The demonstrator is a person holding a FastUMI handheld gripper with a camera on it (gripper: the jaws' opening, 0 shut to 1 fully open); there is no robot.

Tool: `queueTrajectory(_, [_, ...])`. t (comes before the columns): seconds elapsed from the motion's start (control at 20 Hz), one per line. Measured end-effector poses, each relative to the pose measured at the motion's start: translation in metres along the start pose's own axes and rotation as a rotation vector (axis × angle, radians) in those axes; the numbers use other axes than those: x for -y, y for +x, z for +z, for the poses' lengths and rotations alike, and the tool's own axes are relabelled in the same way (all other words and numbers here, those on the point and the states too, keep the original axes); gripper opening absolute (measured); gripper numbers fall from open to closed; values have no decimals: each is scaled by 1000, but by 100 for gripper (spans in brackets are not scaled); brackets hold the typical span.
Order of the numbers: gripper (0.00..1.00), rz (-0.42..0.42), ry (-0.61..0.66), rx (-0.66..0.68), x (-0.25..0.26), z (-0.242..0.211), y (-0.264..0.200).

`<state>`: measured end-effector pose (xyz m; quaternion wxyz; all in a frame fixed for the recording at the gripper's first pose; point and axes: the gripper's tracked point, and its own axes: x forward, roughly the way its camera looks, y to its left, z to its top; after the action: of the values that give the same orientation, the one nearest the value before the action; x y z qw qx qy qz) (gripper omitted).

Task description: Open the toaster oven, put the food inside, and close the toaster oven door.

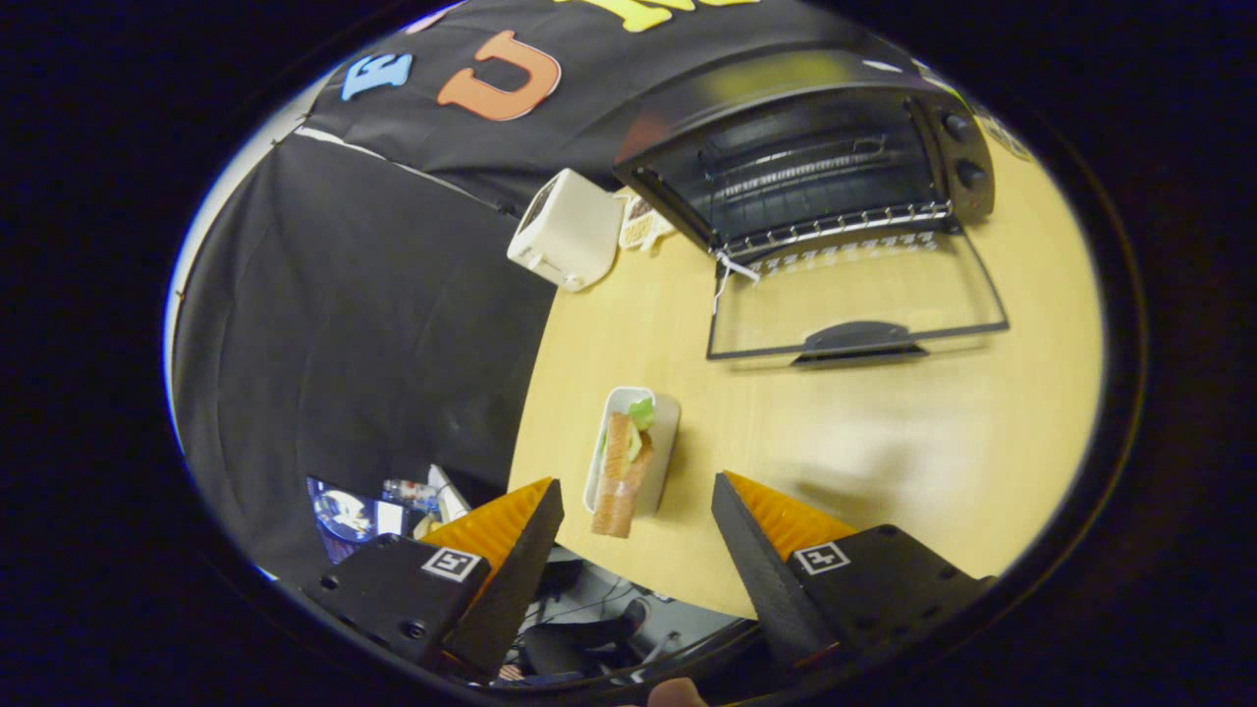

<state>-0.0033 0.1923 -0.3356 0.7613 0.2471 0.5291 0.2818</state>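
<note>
the gripper hung released, fingers wide, with the sandwich on its tray just ahead between them; a crooked pinch could tip it short of the open oven.

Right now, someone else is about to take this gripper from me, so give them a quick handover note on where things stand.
Gripper: open, empty, fingers either side of the sandwich's near end, not touching it.
Sandwich: on its white tray near the table edge.
Toaster oven: beyond the fingers, door folded down flat, rack bare.
Done: door opened.
Left: grip the sandwich, set it on the rack, close the door.
</note>
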Motion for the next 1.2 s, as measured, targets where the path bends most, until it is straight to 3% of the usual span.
queueTrajectory(0.35, [88,51,131,-155,-11,-11,60])
queueTrajectory(0.45, [79,46,140,-178,-10,-12,70])
queueTrajectory(0.7, [43,37,171,-207,-9,-16,78])
queueTrajectory(0.8, [37,32,156,-206,-9,-15,73])
queueTrajectory(1.2, [32,138,180,-112,-42,10,3])
